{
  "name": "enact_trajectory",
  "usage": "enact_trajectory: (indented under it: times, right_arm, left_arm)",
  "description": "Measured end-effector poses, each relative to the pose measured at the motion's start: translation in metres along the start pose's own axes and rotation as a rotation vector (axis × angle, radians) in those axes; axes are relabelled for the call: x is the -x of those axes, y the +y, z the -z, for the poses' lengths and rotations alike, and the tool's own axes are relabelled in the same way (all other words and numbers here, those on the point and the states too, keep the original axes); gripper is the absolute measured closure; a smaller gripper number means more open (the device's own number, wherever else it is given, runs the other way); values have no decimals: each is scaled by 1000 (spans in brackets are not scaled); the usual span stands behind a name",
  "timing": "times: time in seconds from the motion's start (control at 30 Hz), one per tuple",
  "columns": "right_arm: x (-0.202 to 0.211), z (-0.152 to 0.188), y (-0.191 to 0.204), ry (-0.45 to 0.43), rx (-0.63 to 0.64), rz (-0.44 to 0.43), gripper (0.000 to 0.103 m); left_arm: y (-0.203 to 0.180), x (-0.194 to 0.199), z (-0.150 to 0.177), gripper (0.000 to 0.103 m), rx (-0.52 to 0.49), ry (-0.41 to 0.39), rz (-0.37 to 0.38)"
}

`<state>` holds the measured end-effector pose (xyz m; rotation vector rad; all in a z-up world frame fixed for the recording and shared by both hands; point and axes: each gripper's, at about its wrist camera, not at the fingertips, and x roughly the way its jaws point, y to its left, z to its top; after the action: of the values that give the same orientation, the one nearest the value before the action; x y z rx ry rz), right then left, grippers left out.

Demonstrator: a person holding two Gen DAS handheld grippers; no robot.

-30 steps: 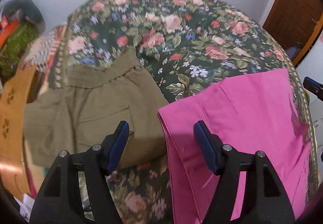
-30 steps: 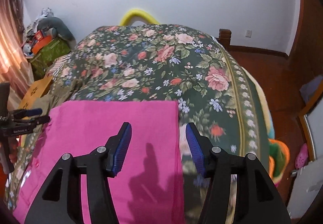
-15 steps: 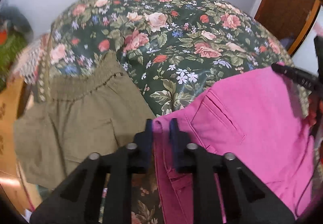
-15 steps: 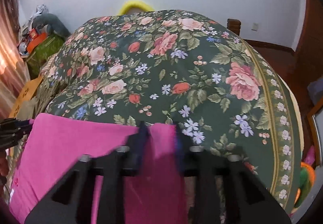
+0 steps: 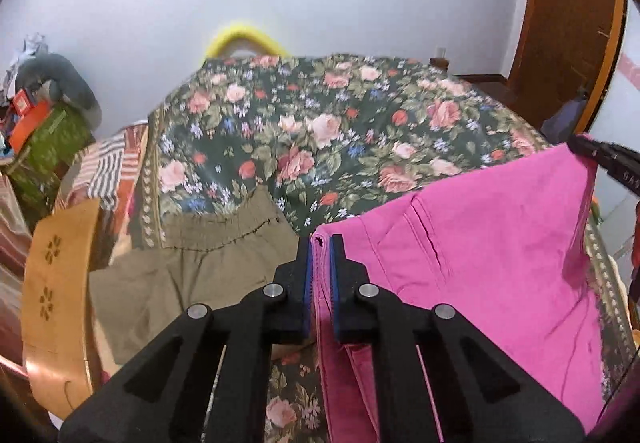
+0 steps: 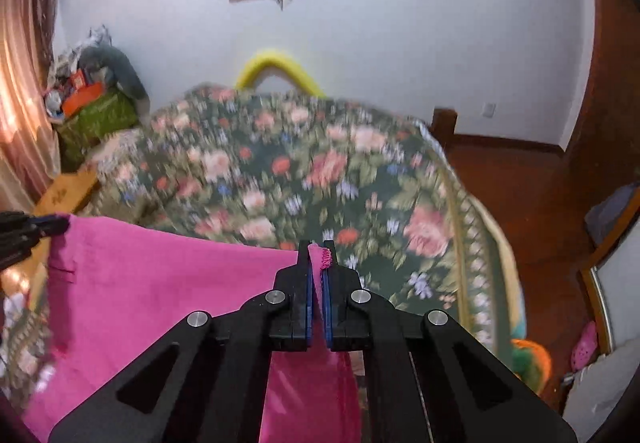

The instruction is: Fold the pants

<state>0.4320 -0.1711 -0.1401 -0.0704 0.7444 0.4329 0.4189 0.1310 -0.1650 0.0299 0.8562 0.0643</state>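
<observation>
Both claws clamped on the pink pants, edge lifted off the floral bedspread (image 5: 320,139).

Your left gripper (image 5: 320,243) and right gripper (image 6: 318,247) each pinch a corner of the pink pants (image 5: 500,243); uneven pulling could slip the thin hem free or drag across the olive shorts (image 5: 192,275).

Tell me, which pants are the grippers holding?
The pink pants. Both grippers pinch their corners, while the olive pants lie untouched on the bed.

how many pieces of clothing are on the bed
2: pink pants at the near right of the floral bed, olive garment at the near left. More may lie outside the view.
</observation>
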Motion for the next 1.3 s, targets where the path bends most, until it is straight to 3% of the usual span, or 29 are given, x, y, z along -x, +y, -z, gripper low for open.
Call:
enact_trajectory:
  times: [0.2, 0.37, 0.6, 1.0, 1.17, 1.3]
  right_arm:
    - [57, 8, 11, -39, 2, -44, 100]
    - [95, 45, 22, -19, 10, -77, 100]
    - [143, 100, 44, -8, 13, -111, 100]
    - [161, 197, 66, 129, -19, -116, 100]
    - [157, 228, 69, 203, -7, -80, 100]
    - [154, 243, 66, 252, -19, -47, 99]
  left_arm:
    - [-5, 45, 19, 96, -36, -48, 15]
    - [-6, 84, 50, 96, -21, -104, 35]
    - [-25, 120, 104, 96, -115, -130, -7]
    - [-44, 139, 209, 96, -213, -19, 21]
    - [-43, 128, 242, 96, -190, 95, 42]
    - [-34, 132, 253, 96, -149, 106, 23]
